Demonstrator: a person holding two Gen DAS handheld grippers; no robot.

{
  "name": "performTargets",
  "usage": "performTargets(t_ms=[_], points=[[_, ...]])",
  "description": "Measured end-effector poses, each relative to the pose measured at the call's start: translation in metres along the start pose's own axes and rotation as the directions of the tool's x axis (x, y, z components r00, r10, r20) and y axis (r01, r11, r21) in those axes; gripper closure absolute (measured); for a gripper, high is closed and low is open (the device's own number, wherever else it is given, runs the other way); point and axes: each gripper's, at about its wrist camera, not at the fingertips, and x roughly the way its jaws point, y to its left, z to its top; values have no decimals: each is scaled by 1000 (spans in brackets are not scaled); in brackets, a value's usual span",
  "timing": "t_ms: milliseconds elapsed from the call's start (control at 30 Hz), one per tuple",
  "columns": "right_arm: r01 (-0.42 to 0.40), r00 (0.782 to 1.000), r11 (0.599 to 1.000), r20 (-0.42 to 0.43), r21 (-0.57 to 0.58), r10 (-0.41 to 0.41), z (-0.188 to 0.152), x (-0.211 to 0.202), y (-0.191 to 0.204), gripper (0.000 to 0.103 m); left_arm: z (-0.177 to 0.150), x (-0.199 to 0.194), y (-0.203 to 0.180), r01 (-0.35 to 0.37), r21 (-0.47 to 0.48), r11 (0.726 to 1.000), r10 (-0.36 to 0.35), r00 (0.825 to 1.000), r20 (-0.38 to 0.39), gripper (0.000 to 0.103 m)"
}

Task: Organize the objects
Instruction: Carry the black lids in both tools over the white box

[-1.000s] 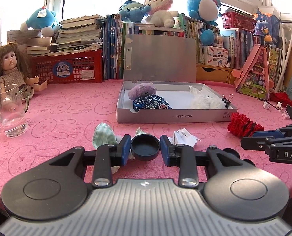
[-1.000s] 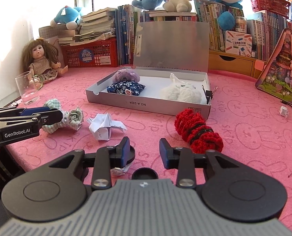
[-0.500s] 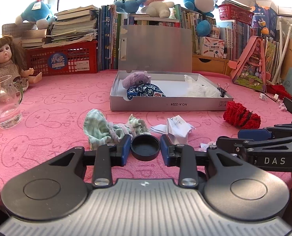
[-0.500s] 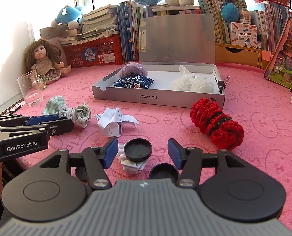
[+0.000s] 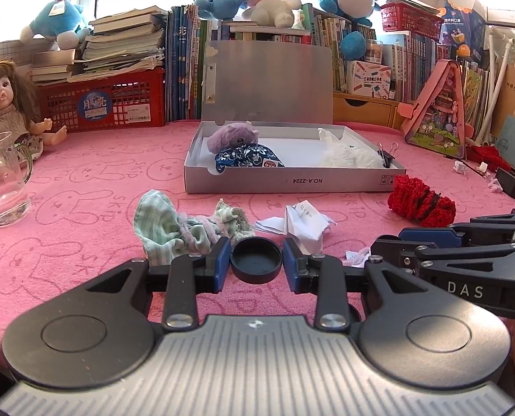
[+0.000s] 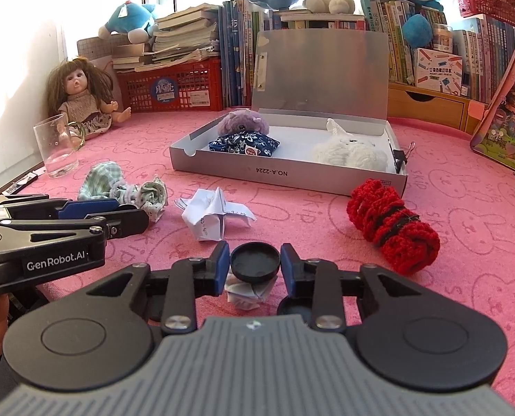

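Observation:
My left gripper point(image 5: 256, 264) is shut on a black round cap point(image 5: 256, 259), held low over the pink tablecloth. My right gripper point(image 6: 255, 265) is shut on a second black round cap point(image 6: 255, 261), above a small crumpled paper point(image 6: 247, 293). Another black cap point(image 6: 292, 306) lies under the right finger. Ahead lie a green checked cloth point(image 5: 184, 228), a folded white paper point(image 5: 304, 223) and a red knitted roll point(image 6: 392, 225). The open grey box point(image 6: 285, 173) holds a purple plush, a blue floral pouch point(image 6: 245, 142) and a white plush point(image 6: 349, 149).
A glass mug point(image 5: 2, 180) and a doll point(image 5: 6, 107) stand at the left. A red crate point(image 5: 101, 104), books and plush toys line the back. A pink triangular case point(image 5: 437, 114) and cables lie at the right.
My right gripper has closed on a black cap that lay between its open fingers. My left gripper has held its cap and pulled back from the box.

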Motion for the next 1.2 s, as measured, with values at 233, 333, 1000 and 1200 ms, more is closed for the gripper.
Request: performTargets(t_ms=[233, 333, 1000, 1200], points=[[15, 999, 1000, 28, 14, -15, 11, -1, -4, 66, 12, 6, -4, 9, 1, 1000, -9, 1000, 12, 65], [26, 999, 999, 36, 31, -27, 17, 1, -8, 66, 20, 11, -5, 12, 3, 1000, -12, 1000, 16, 65], [77, 993, 990, 78, 120, -87, 78, 24, -52, 66, 91, 47, 2, 17, 14, 1000, -19, 996, 92, 65], [61, 995, 981, 73, 187, -75, 100, 41, -74, 66, 117, 74, 9, 32, -13, 999, -30, 995, 91, 65]])
